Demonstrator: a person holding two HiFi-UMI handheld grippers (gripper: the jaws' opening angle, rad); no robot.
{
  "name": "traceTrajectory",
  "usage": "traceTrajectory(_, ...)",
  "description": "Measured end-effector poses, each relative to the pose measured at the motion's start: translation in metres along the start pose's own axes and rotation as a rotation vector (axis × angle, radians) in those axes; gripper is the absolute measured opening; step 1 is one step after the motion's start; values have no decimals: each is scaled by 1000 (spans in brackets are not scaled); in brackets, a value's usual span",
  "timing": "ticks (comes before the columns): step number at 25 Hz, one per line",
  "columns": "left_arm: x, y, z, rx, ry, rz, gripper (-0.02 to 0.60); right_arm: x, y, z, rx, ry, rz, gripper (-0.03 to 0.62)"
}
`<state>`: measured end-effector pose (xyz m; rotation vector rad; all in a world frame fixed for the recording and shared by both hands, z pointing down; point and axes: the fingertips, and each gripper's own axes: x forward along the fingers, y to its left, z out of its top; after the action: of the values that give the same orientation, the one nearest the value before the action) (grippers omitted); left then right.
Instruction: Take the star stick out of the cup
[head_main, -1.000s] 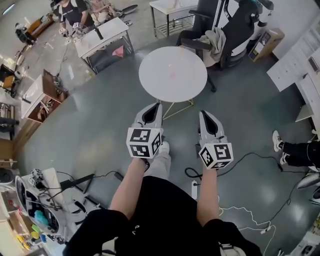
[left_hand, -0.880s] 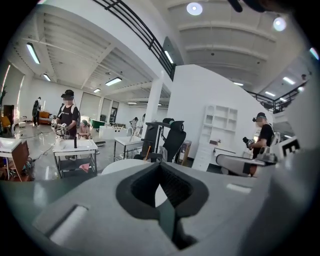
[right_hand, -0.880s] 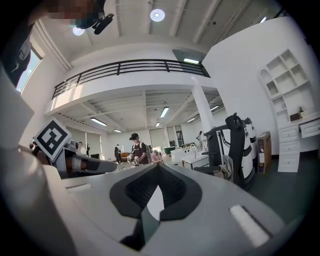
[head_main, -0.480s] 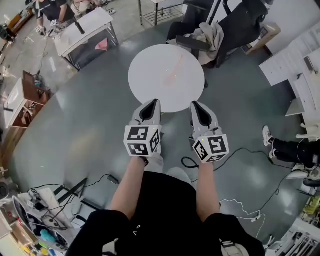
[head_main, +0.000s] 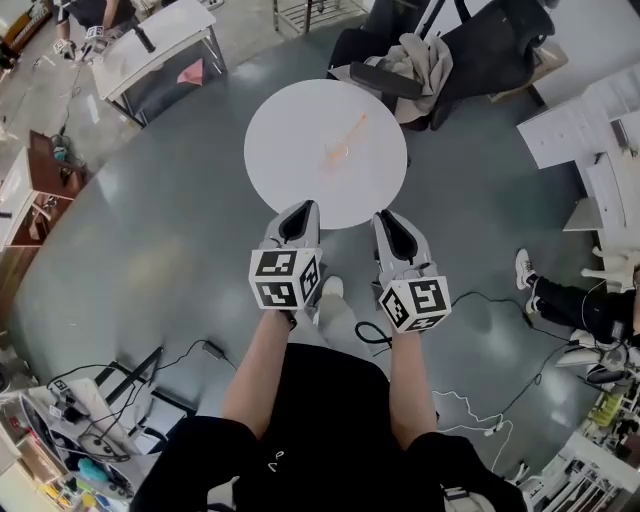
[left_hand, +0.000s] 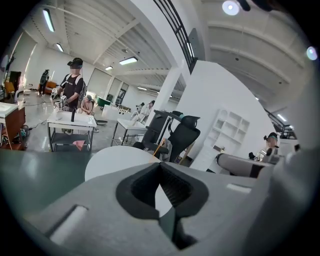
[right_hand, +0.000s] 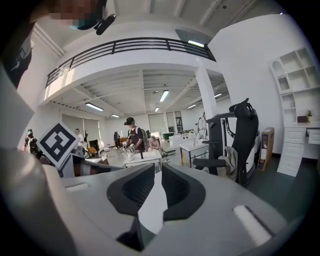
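Observation:
The star stick (head_main: 347, 136) is a thin orange-pink rod that leans out of a small clear cup (head_main: 333, 156) near the middle of the round white table (head_main: 290, 120). Both grippers hover side by side just short of the table's near edge, over the floor. My left gripper (head_main: 298, 216) (left_hand: 160, 165) is shut, its dark pads meeting at the tip with nothing between them. The jaws of my right gripper (head_main: 390, 224) (right_hand: 158, 168) are opening, with a narrow gap between the pads and nothing in it.
A black office chair (head_main: 470, 40) draped with a pale cloth stands right behind the table. A white desk (head_main: 150, 55) with people at it is at the far left. Cables (head_main: 480, 310) trail over the grey floor, and a seated person's shoe (head_main: 526, 270) shows at the right.
The table has drawn closer to both grippers as the person walked toward it. The right jaws have parted from shut to a narrow gap.

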<state>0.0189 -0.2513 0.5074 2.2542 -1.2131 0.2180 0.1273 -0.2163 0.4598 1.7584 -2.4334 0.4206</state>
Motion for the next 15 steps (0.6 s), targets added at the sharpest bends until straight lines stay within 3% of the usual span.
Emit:
traceTrajectory(5, 10, 9, -16, -37, 37, 25, 3, 29, -19, -10, 38, 40, 12, 63)
traceTrajectory(15, 23, 47, -60, -158, 106, 104, 3, 126, -41, -41, 8, 136, 85, 80)
